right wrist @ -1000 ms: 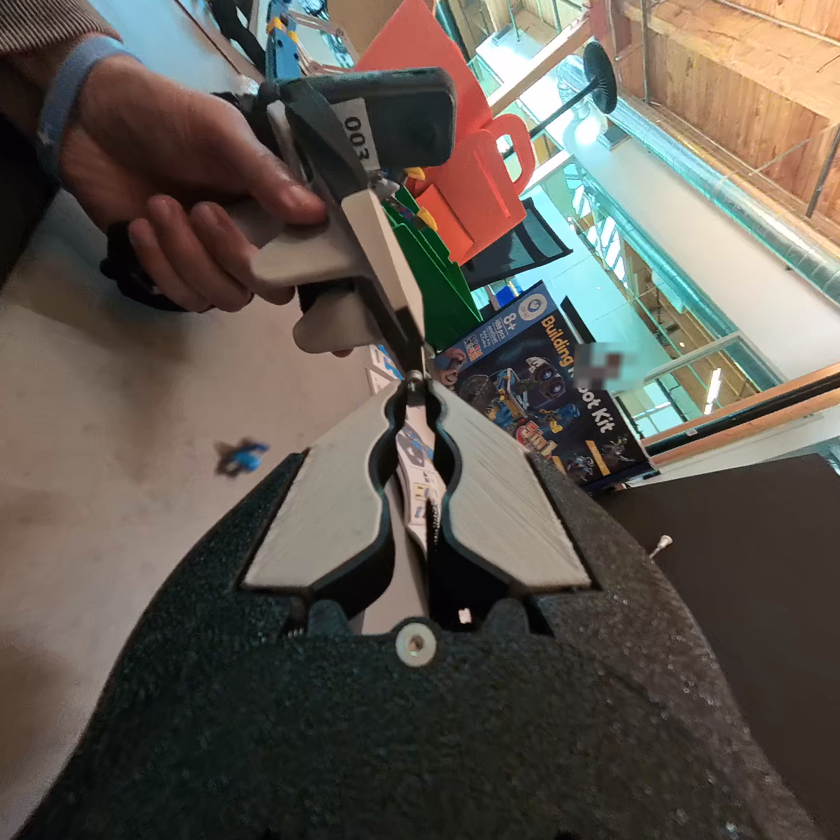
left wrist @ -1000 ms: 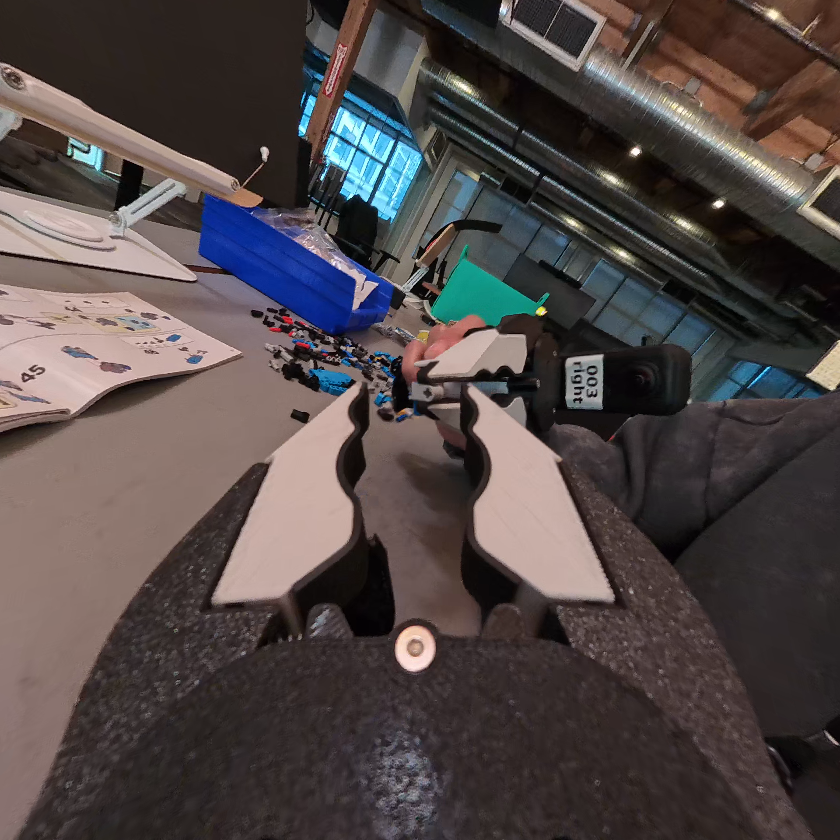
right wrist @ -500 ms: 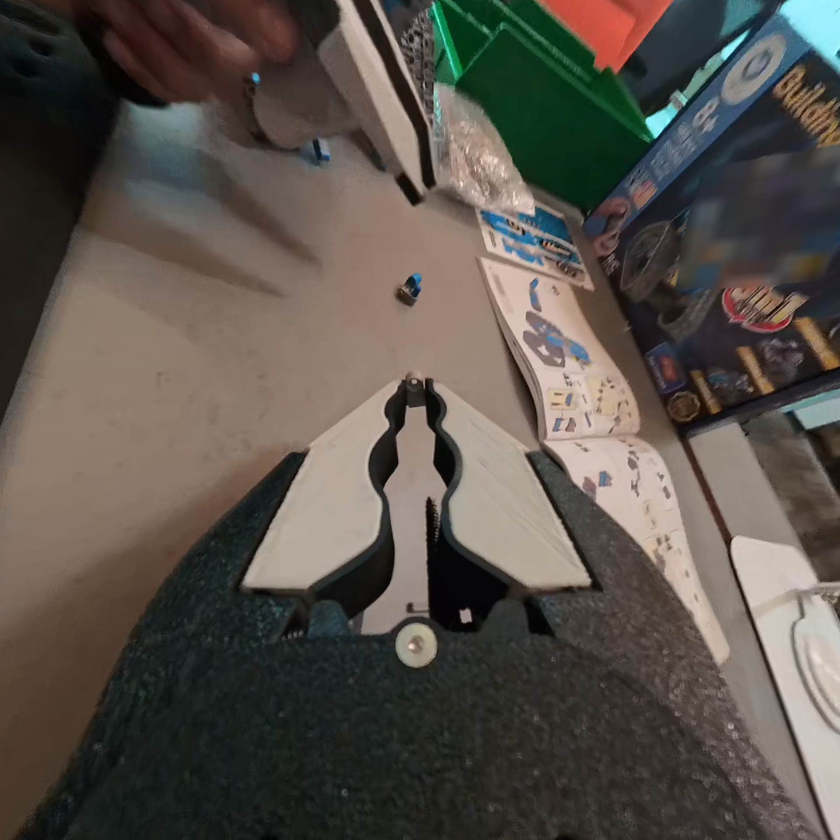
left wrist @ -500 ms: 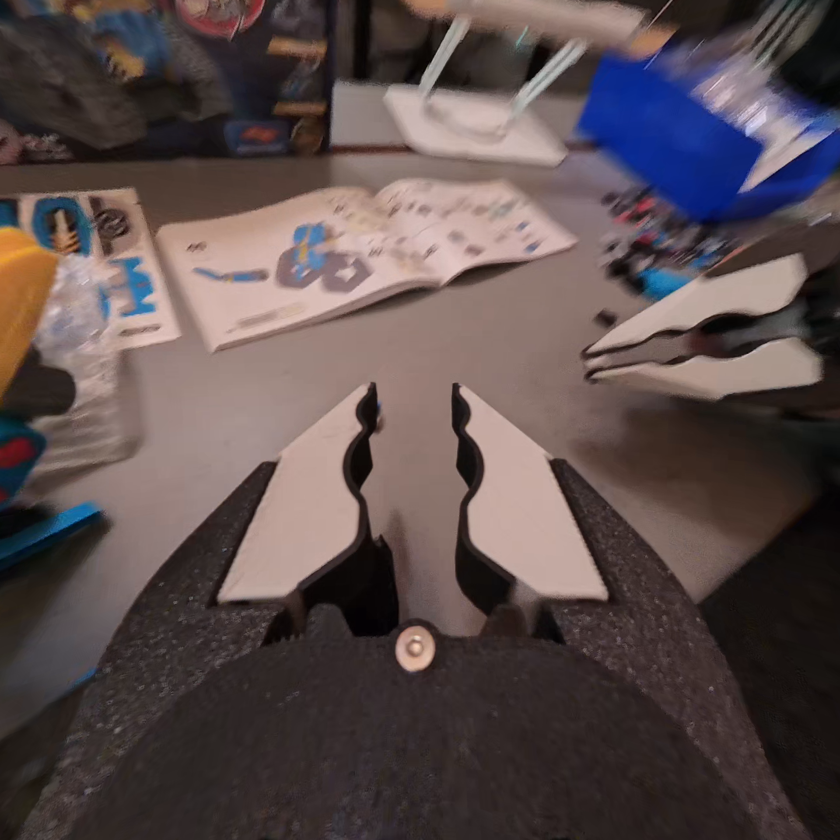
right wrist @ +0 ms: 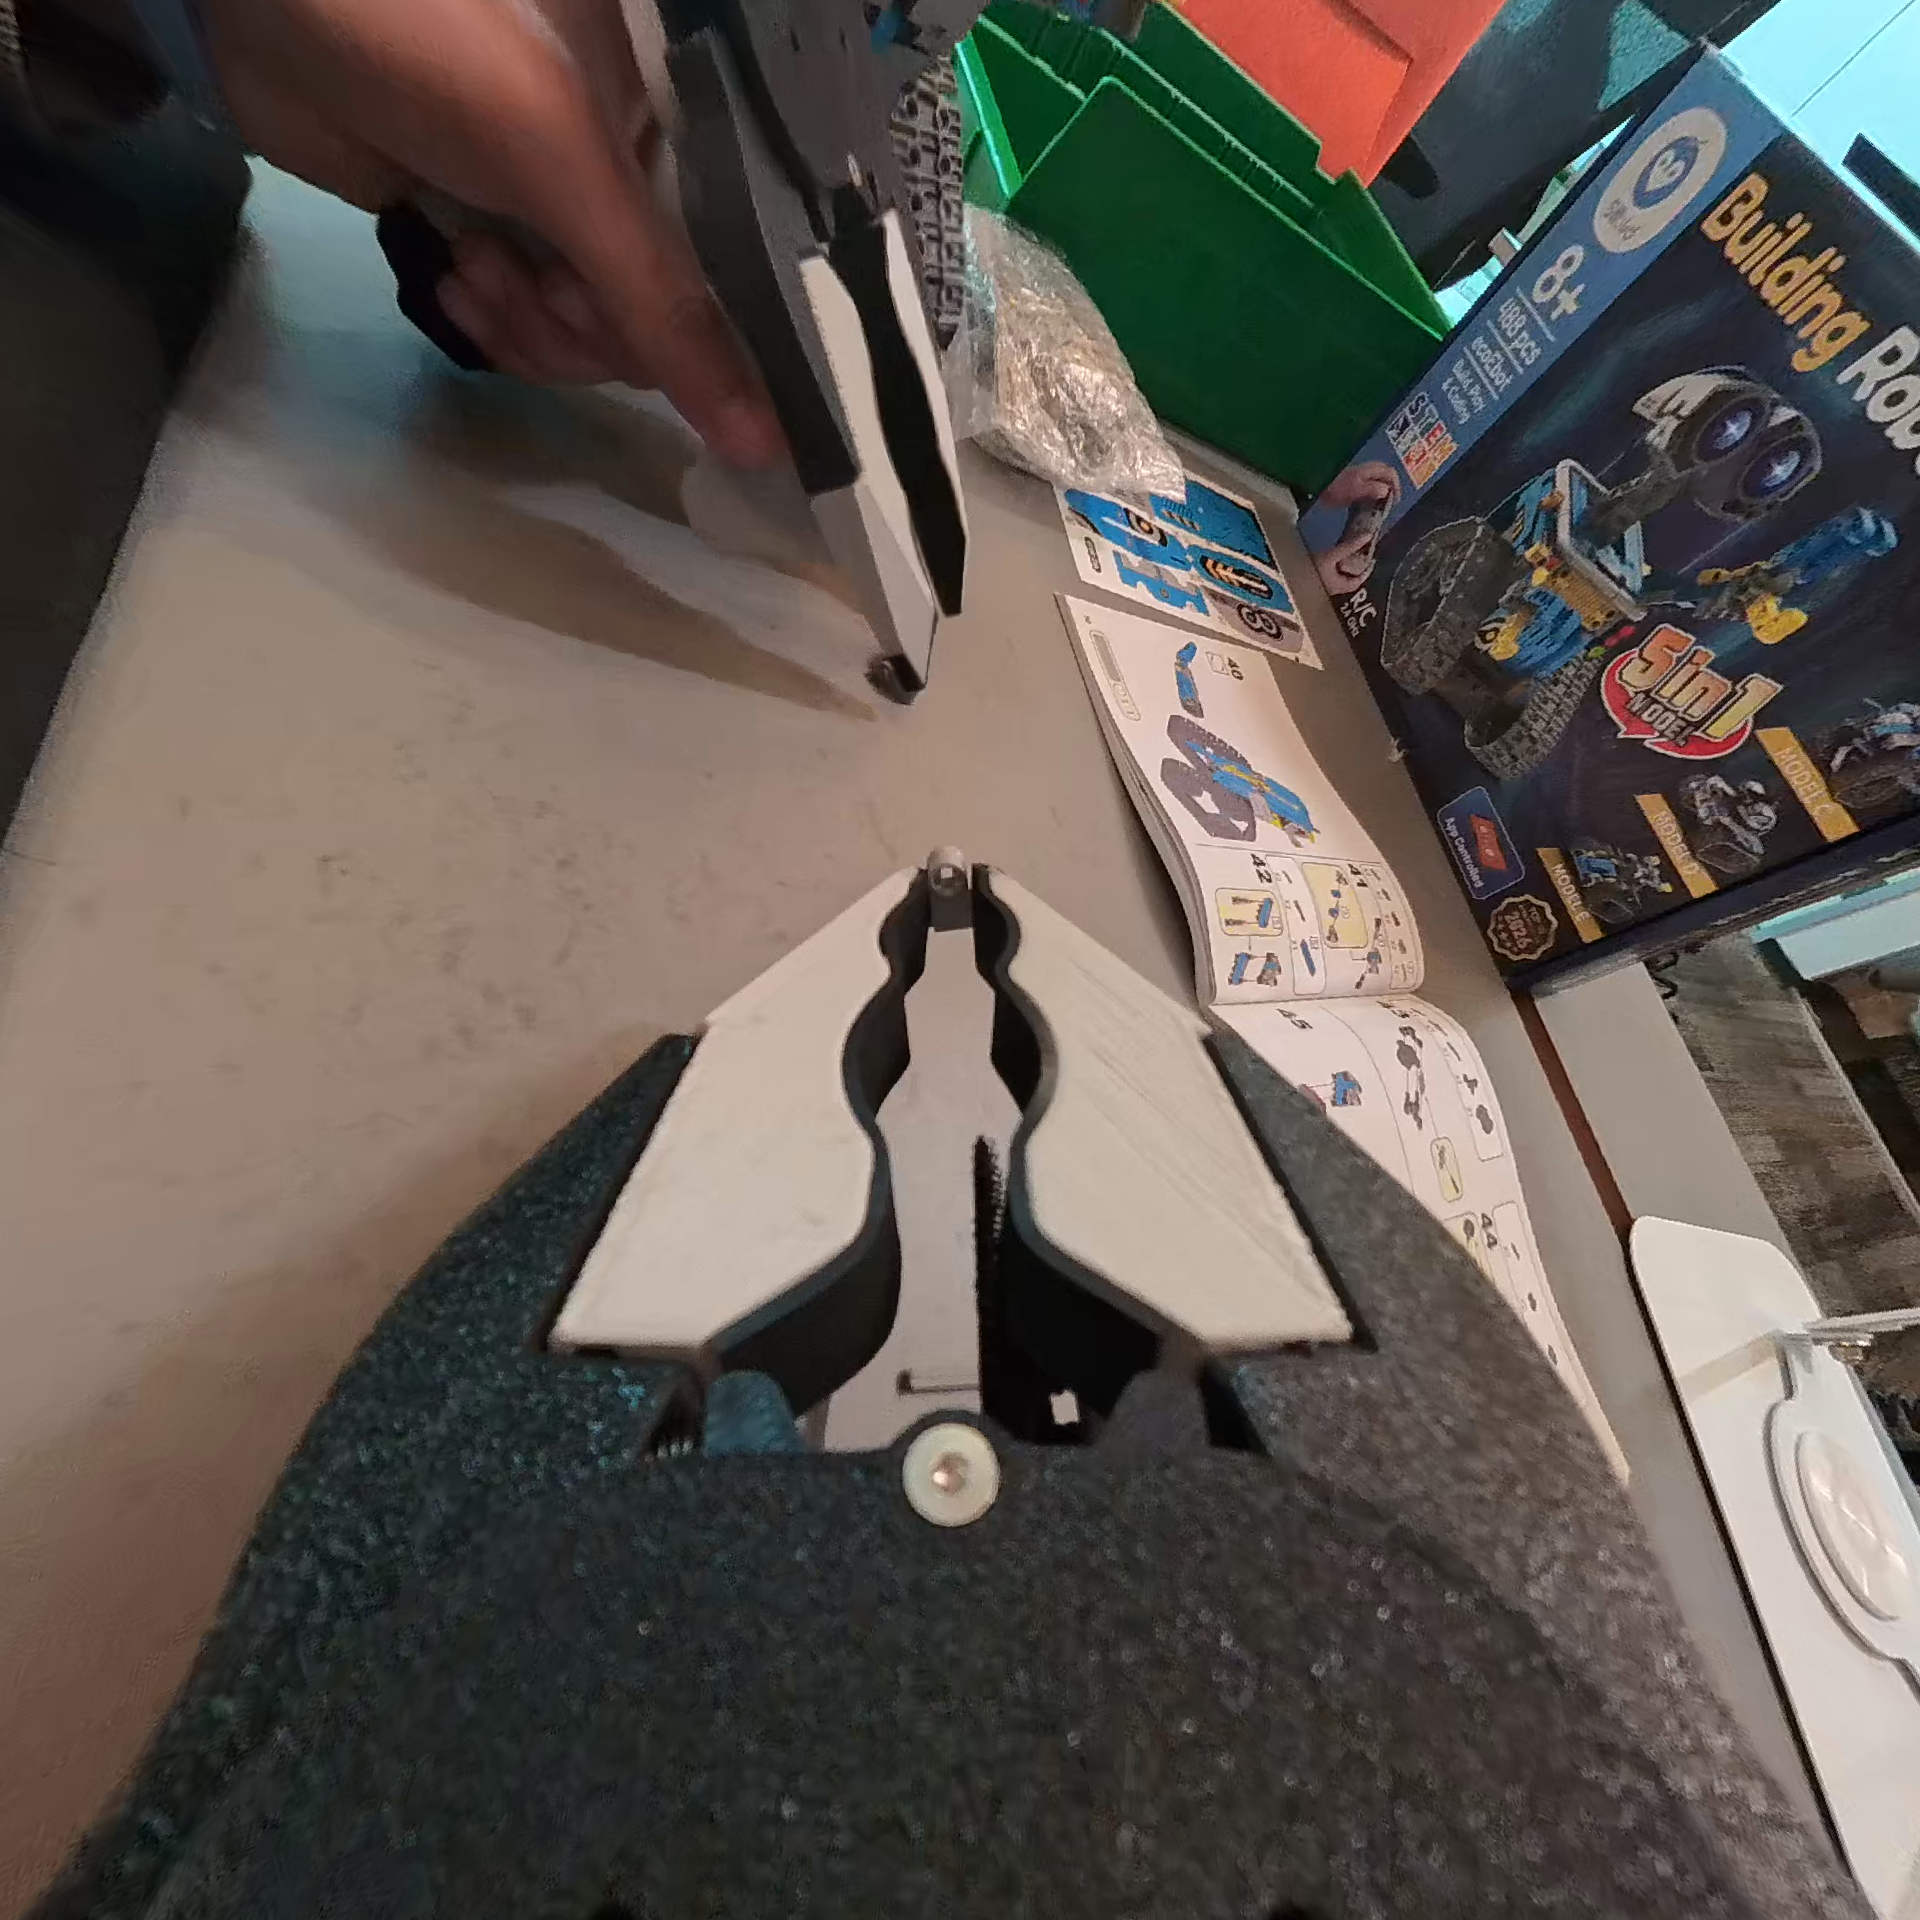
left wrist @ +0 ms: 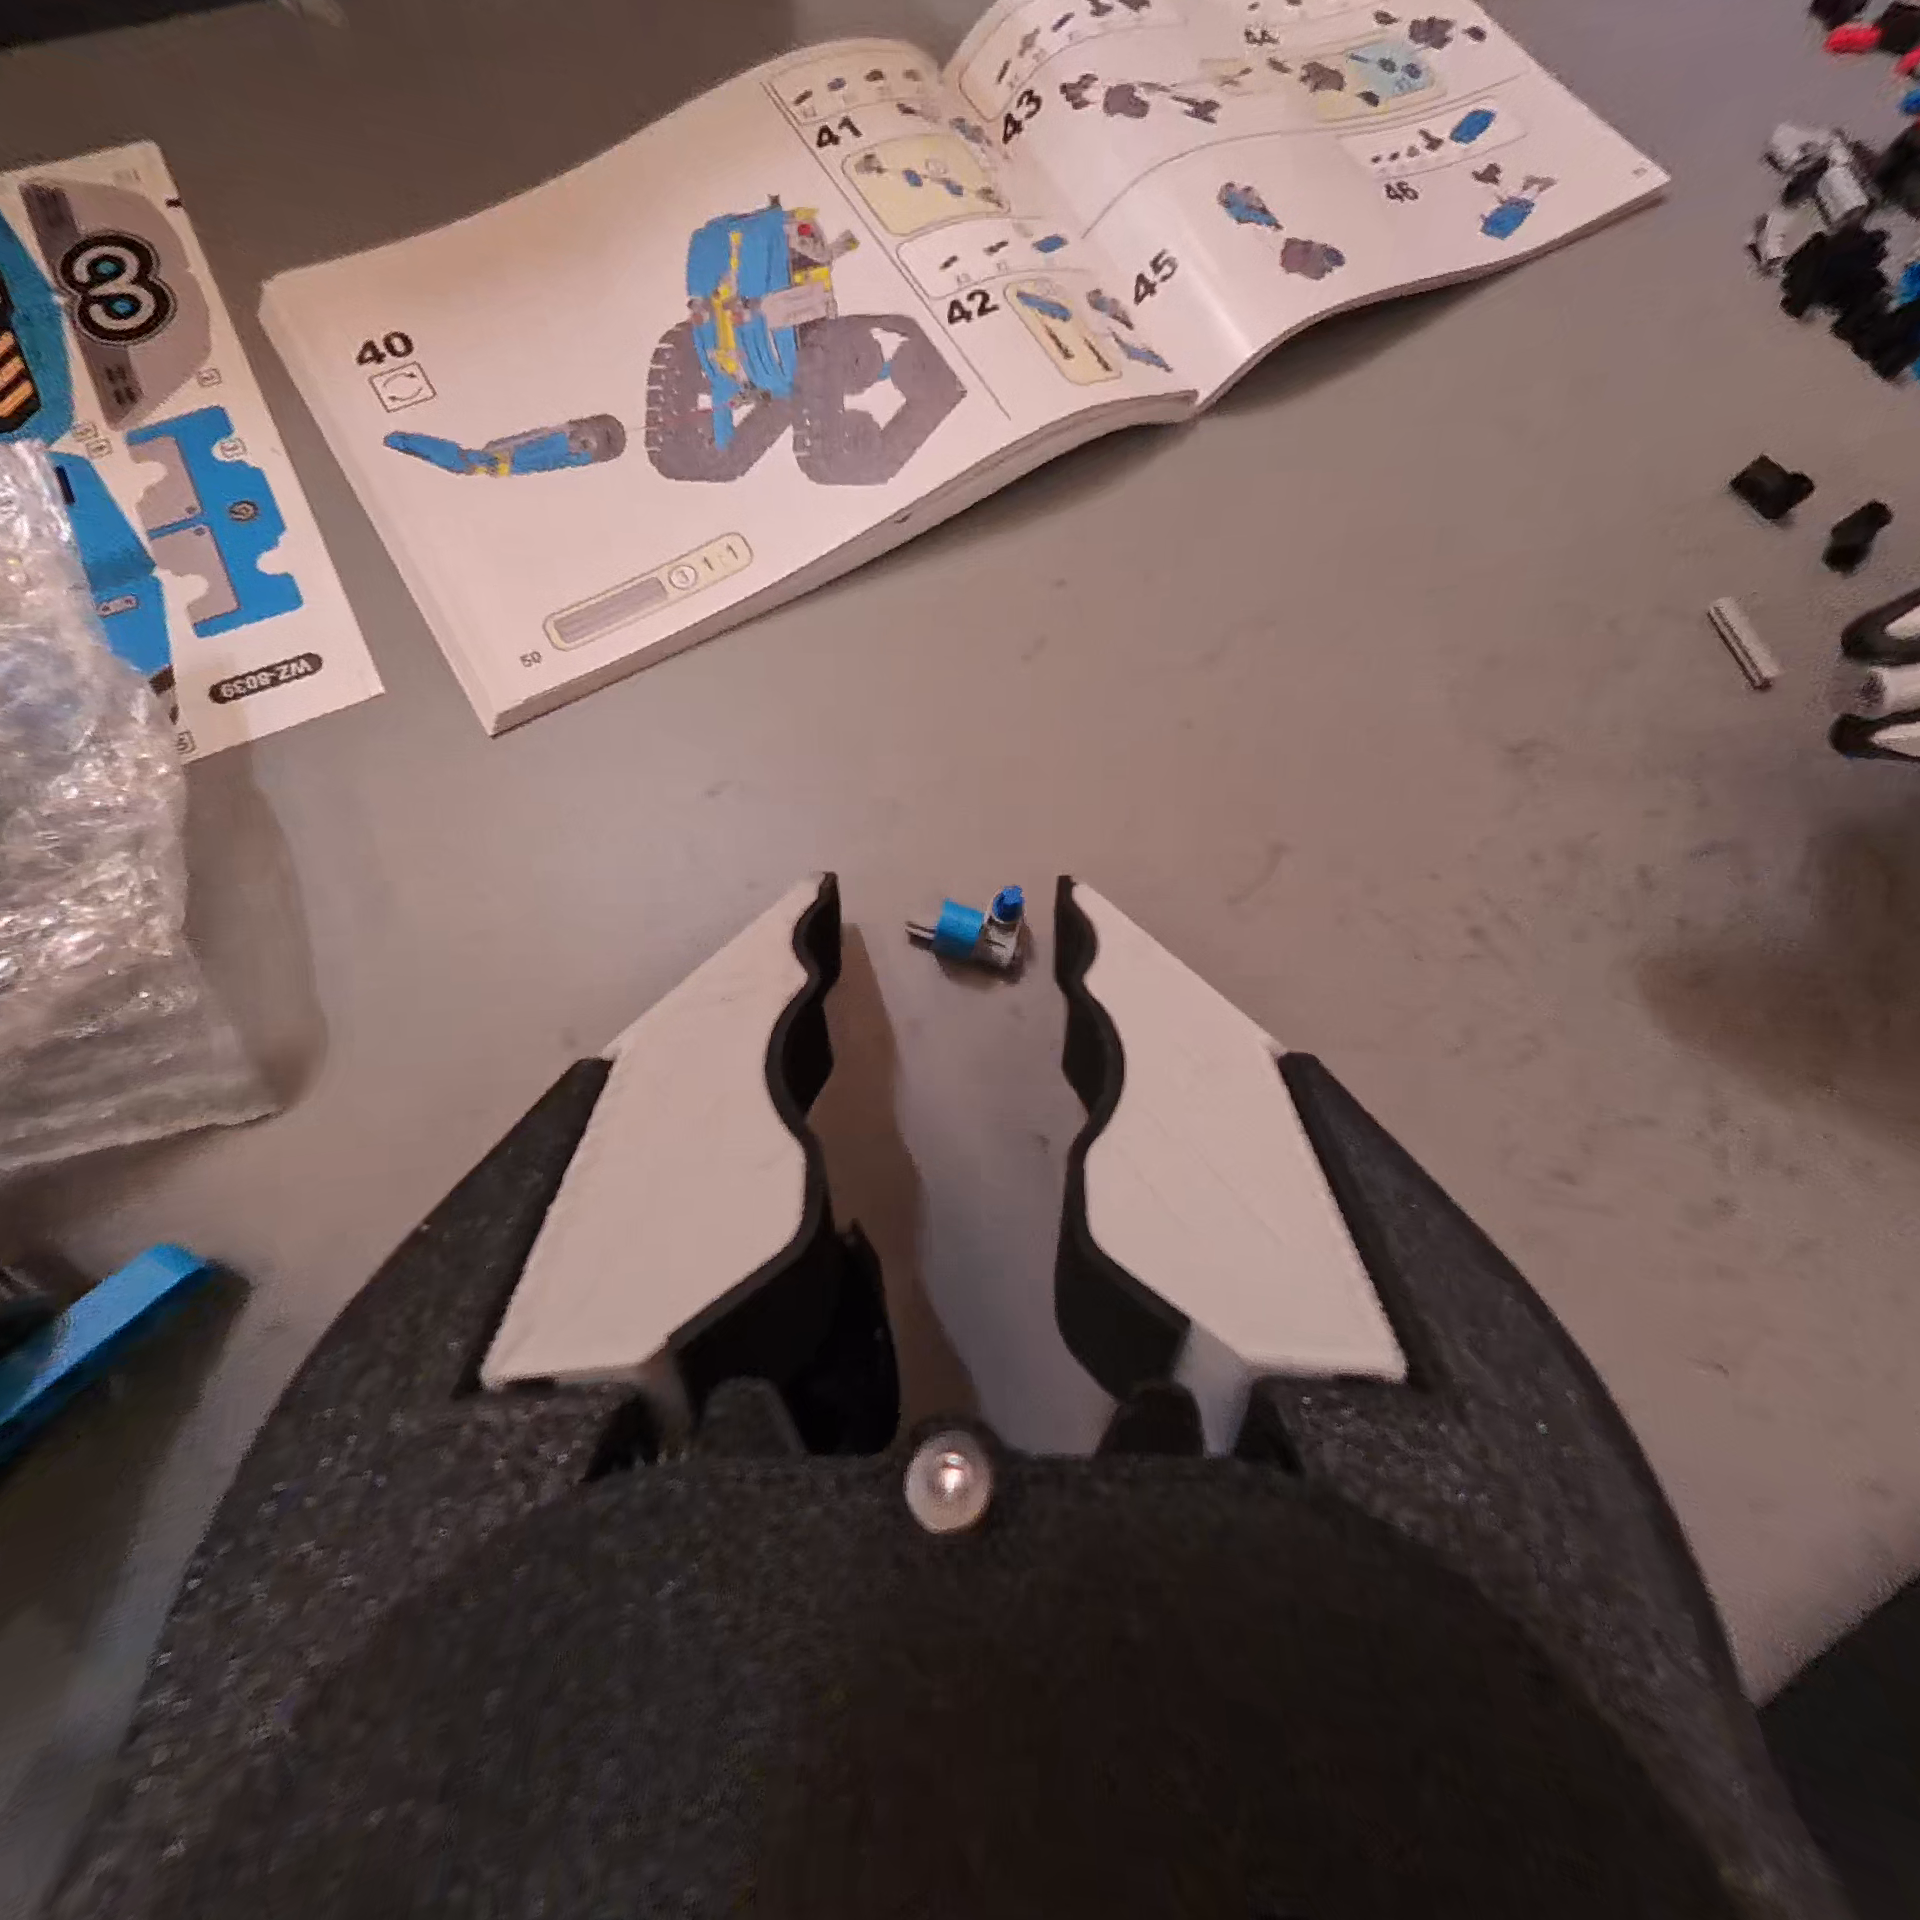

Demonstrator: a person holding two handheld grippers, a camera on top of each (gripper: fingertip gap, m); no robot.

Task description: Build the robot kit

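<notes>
Hovering over: small blue-and-grey piece (left wrist: 971,930), lying loose on the bench (left wrist: 1403,987), roughly mid-bench and a bit toward the near edge
Left gripper (left wrist: 940,904): jaws spread wide, tips down close to the bench, piece sitting right between the fingertips and nearer the right-hand one; no contact visible, so not gripped
Right gripper (right wrist: 948,883): jaws squeezed nearly together, pinching a tiny grey pin (right wrist: 945,868) at the very tips, held up off the bench
Gap between the two: well apart; left one shows in the right wrist view, tilted steeply tip-down with a hand (right wrist: 540,208) wrapped round it
Just past the piece: open instruction booklet (left wrist: 831,312) lying flat toward the far edge, sticker sheet (left wrist: 187,468) beside it on the left
Left edge: crumpled clear plastic bag (left wrist: 83,831), plus a blue strip (left wrist: 94,1320) near the front-left corner
Right edge: grey rod (left wrist: 1740,644) and two black bits (left wrist: 1766,483) lying singly, then a heap of loose parts (left wrist: 1849,260) up in the far-right corner
Far edge: kit box (right wrist: 1662,520) standing behind the booklet, green bins (right wrist: 1195,208) next to it, white base plate (right wrist: 1818,1507) further along
</notes>
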